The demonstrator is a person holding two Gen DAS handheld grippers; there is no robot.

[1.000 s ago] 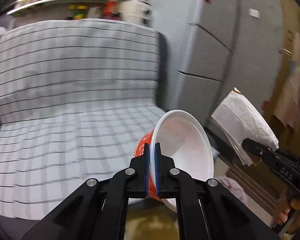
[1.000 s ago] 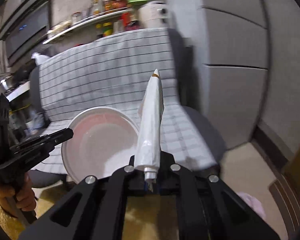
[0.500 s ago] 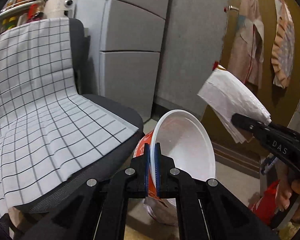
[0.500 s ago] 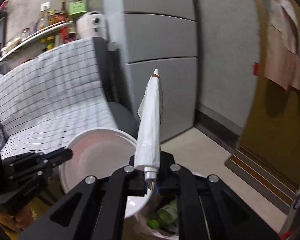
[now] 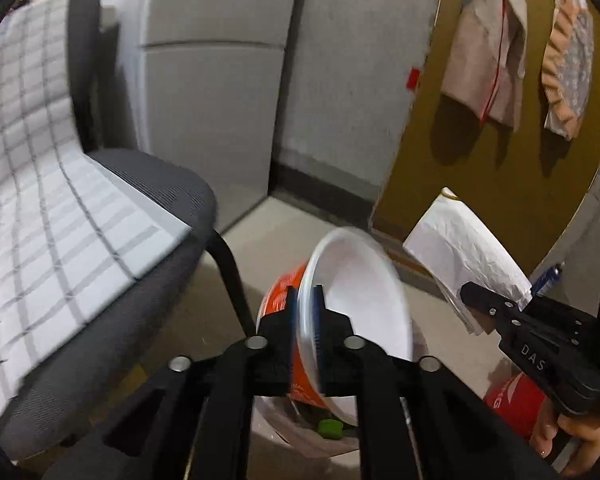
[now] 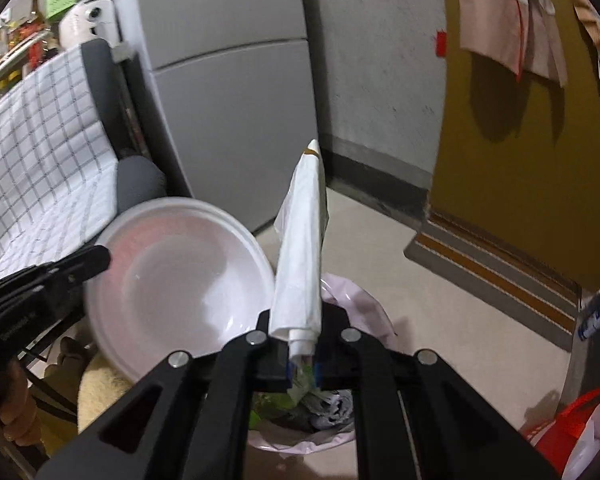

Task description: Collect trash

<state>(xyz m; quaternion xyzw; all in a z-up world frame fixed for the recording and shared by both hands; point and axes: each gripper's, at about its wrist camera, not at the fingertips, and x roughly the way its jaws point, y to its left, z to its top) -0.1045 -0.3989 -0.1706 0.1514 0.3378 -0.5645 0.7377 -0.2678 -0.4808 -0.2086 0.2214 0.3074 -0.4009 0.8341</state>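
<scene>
While both hover over the trash bin:
left gripper: pinching the noodle bowl rim
right gripper: clamped on folded white paper

A checked cloth covers a grey chair; clothes hang on a mustard door.
</scene>
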